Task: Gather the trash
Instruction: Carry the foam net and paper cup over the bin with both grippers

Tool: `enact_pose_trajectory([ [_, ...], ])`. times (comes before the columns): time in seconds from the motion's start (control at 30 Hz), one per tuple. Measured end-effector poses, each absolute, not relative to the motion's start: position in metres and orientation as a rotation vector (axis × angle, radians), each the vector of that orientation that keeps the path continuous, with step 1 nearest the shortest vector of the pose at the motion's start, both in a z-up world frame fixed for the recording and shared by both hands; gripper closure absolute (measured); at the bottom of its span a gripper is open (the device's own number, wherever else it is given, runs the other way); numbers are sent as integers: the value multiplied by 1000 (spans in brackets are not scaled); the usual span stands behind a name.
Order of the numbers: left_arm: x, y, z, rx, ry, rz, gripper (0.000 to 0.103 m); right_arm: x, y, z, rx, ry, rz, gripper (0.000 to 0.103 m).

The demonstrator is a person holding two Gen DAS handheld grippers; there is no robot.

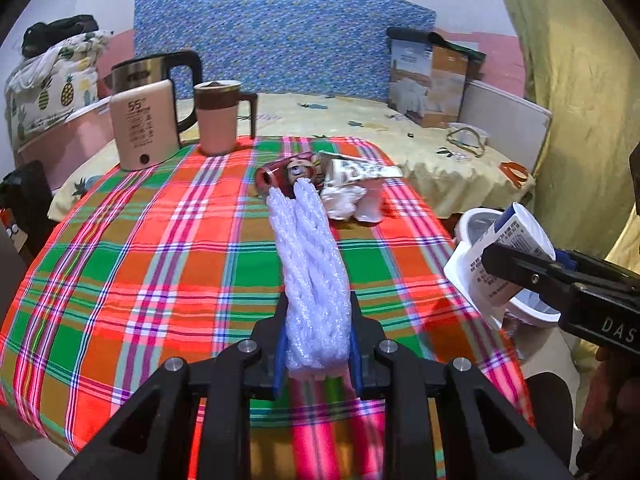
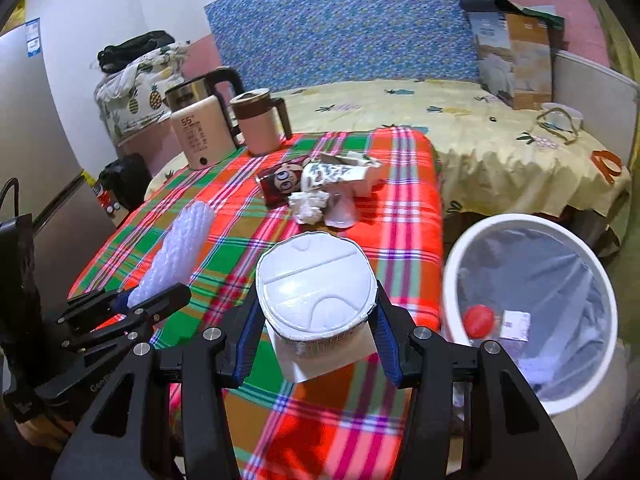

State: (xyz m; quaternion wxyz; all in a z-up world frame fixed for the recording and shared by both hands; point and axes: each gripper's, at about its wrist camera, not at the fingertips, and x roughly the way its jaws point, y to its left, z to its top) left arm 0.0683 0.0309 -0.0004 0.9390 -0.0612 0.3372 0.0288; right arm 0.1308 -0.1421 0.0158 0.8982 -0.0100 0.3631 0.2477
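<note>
My left gripper (image 1: 318, 344) is shut on a white foam net sleeve (image 1: 310, 264), held above the plaid table (image 1: 140, 260); the sleeve also shows in the right wrist view (image 2: 176, 256). My right gripper (image 2: 316, 328) is shut on a white foil-lidded cup (image 2: 316, 284) above the table's right part; the cup also shows in the left wrist view (image 1: 496, 264). A white bin (image 2: 480, 248) with a clear liner stands right of the table, holding a red ball (image 2: 478, 320) and paper. More trash lies mid-table: a red cartoon wrapper (image 2: 280, 182), crumpled tissue (image 2: 308, 206), torn carton (image 2: 344, 172).
A pink kettle (image 1: 140, 120) and a pink mug (image 1: 220, 120) stand at the table's far left corner. Behind is a bed with a yellow sheet (image 2: 460, 132), a box (image 2: 516, 60) and a blue headboard. A fridge (image 2: 28, 140) stands at left.
</note>
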Motion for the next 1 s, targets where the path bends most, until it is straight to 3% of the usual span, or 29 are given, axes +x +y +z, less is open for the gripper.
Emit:
enact_pose_trajectory([
  [1.0, 111, -74, 0, -34, 716, -184, 78, 134, -252, 7, 114, 743, 277, 51],
])
